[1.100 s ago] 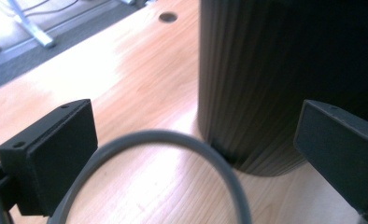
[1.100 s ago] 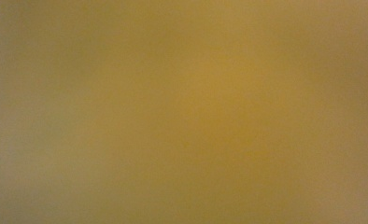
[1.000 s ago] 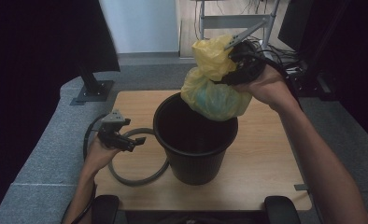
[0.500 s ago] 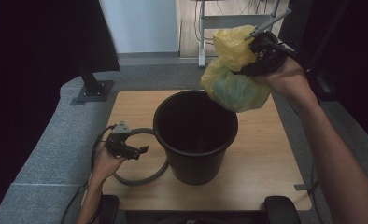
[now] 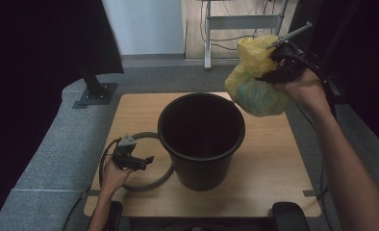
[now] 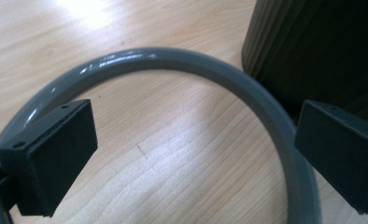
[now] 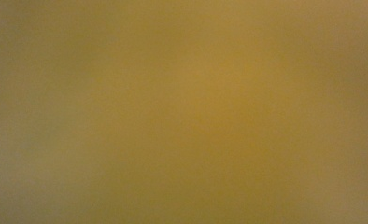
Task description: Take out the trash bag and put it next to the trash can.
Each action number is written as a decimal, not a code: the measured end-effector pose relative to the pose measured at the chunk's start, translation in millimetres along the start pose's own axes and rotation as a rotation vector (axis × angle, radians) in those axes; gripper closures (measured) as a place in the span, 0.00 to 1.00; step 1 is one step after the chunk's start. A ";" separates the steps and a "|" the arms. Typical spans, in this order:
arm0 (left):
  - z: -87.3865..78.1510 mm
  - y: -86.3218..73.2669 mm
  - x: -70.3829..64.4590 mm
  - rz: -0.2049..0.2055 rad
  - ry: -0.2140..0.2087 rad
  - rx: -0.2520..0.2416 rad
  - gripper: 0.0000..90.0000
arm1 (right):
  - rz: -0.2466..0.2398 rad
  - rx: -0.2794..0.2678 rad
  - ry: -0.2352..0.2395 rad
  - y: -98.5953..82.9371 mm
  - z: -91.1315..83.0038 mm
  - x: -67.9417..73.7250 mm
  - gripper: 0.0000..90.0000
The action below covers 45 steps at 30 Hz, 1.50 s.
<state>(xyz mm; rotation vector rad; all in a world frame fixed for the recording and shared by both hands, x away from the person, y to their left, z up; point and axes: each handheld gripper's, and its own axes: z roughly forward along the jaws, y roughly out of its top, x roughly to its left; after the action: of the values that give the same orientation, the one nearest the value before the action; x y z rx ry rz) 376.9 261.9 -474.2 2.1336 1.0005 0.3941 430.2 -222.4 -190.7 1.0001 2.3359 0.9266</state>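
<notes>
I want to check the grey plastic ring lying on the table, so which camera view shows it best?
The high view: the grey plastic ring lies whole on the wooden table, against the black bucket. The left gripper view gives a close arc; the right gripper view is a yellow blur.

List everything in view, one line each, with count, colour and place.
bag: 1, yellow, full, held up beyond the bin's far right rim
bin: 1, black, mid-table
ring: 1, grey, flat on the table left of the bin
table: 1, light wood
metal stand: 1, grey, on the floor beyond the table
left gripper: 1, black, jaws open over the ring
right gripper: 1, black, gripping the bag
</notes>
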 end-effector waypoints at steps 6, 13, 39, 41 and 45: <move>7.2 -10.2 2.7 -0.020 0.014 0.012 0.00 | 0.035 0.014 -0.021 -18.9 13.1 -9.2 0.85; 10.8 -18.0 5.7 -0.046 0.016 0.006 0.00 | 0.062 0.031 -0.043 -41.9 31.6 -17.1 0.84; 17.5 -37.7 9.4 -0.077 0.023 0.032 0.00 | 0.179 0.091 -0.079 -125.3 138.0 -29.4 0.83; 18.0 -38.1 9.2 -0.076 0.024 0.036 0.00 | 0.189 0.098 -0.078 -130.8 147.2 -30.0 0.83; 19.4 -38.6 8.8 -0.075 0.018 0.040 0.00 | 0.191 0.117 -0.088 -140.4 166.3 -29.6 0.82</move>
<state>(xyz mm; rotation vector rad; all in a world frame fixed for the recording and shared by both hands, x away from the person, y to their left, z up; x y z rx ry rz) 372.5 275.5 -515.9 2.1238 1.1035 0.3598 485.1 -249.4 -401.7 1.3025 2.2730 0.8046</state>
